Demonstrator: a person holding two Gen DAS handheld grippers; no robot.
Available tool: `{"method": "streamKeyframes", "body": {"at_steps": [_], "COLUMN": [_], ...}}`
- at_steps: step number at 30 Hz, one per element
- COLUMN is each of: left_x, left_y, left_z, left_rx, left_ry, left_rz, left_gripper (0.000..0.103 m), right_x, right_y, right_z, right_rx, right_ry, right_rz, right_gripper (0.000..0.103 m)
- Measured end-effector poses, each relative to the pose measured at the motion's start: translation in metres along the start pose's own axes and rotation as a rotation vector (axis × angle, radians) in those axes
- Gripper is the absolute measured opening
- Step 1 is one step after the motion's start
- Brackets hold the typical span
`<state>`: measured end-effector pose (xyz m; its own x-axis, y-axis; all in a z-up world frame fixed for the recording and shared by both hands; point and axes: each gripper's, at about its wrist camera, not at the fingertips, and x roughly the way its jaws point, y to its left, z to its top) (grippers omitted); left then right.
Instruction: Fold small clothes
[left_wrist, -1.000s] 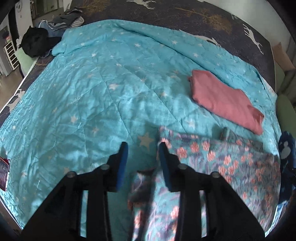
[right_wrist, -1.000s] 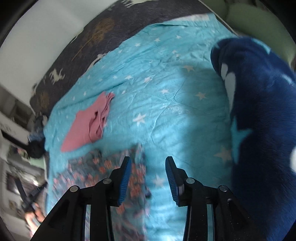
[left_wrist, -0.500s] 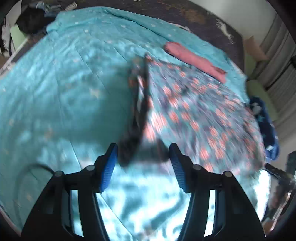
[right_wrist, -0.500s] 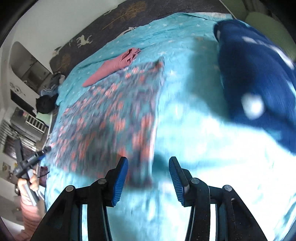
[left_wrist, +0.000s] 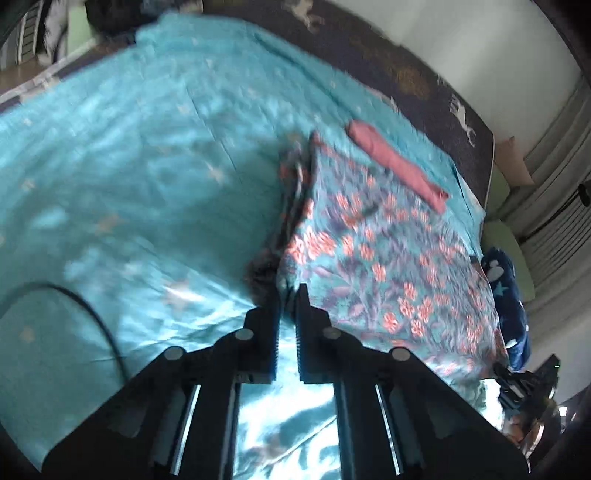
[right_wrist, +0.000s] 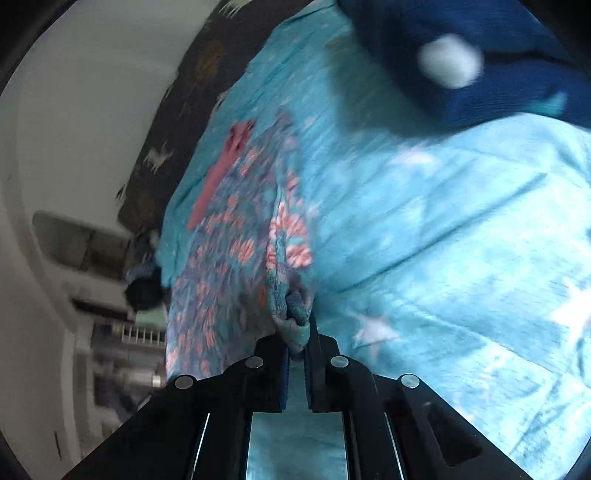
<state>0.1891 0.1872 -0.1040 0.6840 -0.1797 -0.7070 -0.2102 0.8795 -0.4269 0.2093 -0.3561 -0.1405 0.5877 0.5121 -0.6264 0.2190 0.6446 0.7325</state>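
soft floral garment (left_wrist: 373, 258) bunched in both jaws

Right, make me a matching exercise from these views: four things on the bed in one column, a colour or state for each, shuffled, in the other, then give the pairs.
Things:
1. floral garment
2. pink garment
3. quilt
4. fleece blanket

Descriptions:
A. dark blue with white patches
B. pinched at its near edge by left gripper and right gripper
C. turquoise with pale stars
D. folded, lying beyond the floral one

Pairs: 1-B, 2-D, 3-C, 4-A
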Motion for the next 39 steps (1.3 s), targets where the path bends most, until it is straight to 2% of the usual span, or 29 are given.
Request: {"method": "streamKeyframes", "body": {"at_steps": [2, 3, 4, 5, 6, 7, 8, 9, 10, 12, 13, 15, 19, 22, 27, 33, 34, 35, 36, 39], "left_x": [-0.009, -0.009, -0.007, -0.004, -0.001, 0.0, -0.001, -0.003, -0.006, -0.008, -0.006, 0.001, 0.018, 0.022, 0.027, 0.036, 0.035, 0.035, 0.036, 0.024], "left_y": [-0.002, -0.004, -0.005, -0.003, 0.002, 0.009, 0.013, 0.016, 0.017, 0.015, 0.012, 0.007, -0.002, -0.003, 0.002, 0.002, 0.002, 0.002, 0.003, 0.003], "left_z": [-0.005, -0.008, -0.011, -0.012, -0.012, -0.014, -0.016, -0.018, -0.022, -0.027, -0.029, -0.028, -0.026, -0.021, -0.013, -0.009, -0.008, -0.007, -0.007, -0.008], "left_rx": [0.037, 0.059, 0.089, 0.095, 0.071, 0.018, -0.005, -0.02, -0.022, -0.023, -0.022, -0.02, -0.033, -0.044, -0.129, -0.154, -0.15, -0.141, -0.133, -0.131], "left_ry": [-0.034, -0.054, -0.078, -0.074, -0.046, -0.014, -0.009, -0.01, -0.016, -0.015, -0.006, 0.026, 0.065, 0.064, 0.098, 0.063, 0.05, 0.045, 0.059, 0.02], "left_rz": [0.036, 0.088, 0.156, 0.173, 0.146, 0.084, 0.059, 0.042, 0.044, 0.026, 0.003, -0.021, -0.018, -0.019, -0.103, -0.071, -0.059, -0.047, -0.054, -0.067], "left_gripper": [0.008, 0.004, 0.004, 0.004, 0.004, 0.006, 0.009, 0.019, 0.034, 0.052, 0.055, 0.055, 0.055, 0.055, 0.055, 0.053, 0.03, 0.017, 0.013, 0.01], "right_x": [-0.01, -0.011, -0.009, -0.007, -0.008, -0.01, -0.014, -0.019, -0.024, -0.032, -0.034, -0.032, -0.01, 0.002, 0.013, 0.027, 0.027, 0.026, 0.026, 0.019], "right_y": [0.006, 0.01, 0.015, 0.019, 0.021, 0.021, 0.02, 0.018, 0.015, 0.008, 0.005, 0.001, 0.0, 0.006, 0.007, 0.008, 0.009, 0.01, 0.009, 0.004], "right_z": [-0.005, -0.008, -0.011, -0.013, -0.015, -0.016, -0.015, -0.016, -0.017, -0.021, -0.021, -0.021, -0.017, -0.017, -0.009, 0.004, 0.003, 0.003, 0.005, 0.004], "right_rx": [-0.057, -0.088, -0.125, -0.153, -0.163, -0.156, -0.145, -0.136, -0.127, -0.119, -0.117, -0.11, -0.067, -0.064, -0.029, 0.033, 0.025, 0.009, -0.005, 0.035], "right_ry": [-0.029, -0.028, -0.017, -0.015, -0.022, -0.03, -0.034, -0.039, -0.047, -0.057, -0.054, -0.035, 0.036, 0.048, 0.051, 0.058, 0.049, 0.034, 0.028, 0.009], "right_rz": [-0.073, -0.105, -0.137, -0.159, -0.169, -0.169, -0.159, -0.148, -0.134, -0.11, -0.1, -0.081, -0.009, 0.009, 0.051, 0.054, 0.044, 0.02, 0.007, 0.051], "right_gripper": [0.005, 0.005, 0.006, 0.007, 0.011, 0.014, 0.016, 0.024, 0.034, 0.046, 0.049, 0.049, 0.05, 0.052, 0.058, 0.056, 0.04, 0.023, 0.011, 0.008]}}
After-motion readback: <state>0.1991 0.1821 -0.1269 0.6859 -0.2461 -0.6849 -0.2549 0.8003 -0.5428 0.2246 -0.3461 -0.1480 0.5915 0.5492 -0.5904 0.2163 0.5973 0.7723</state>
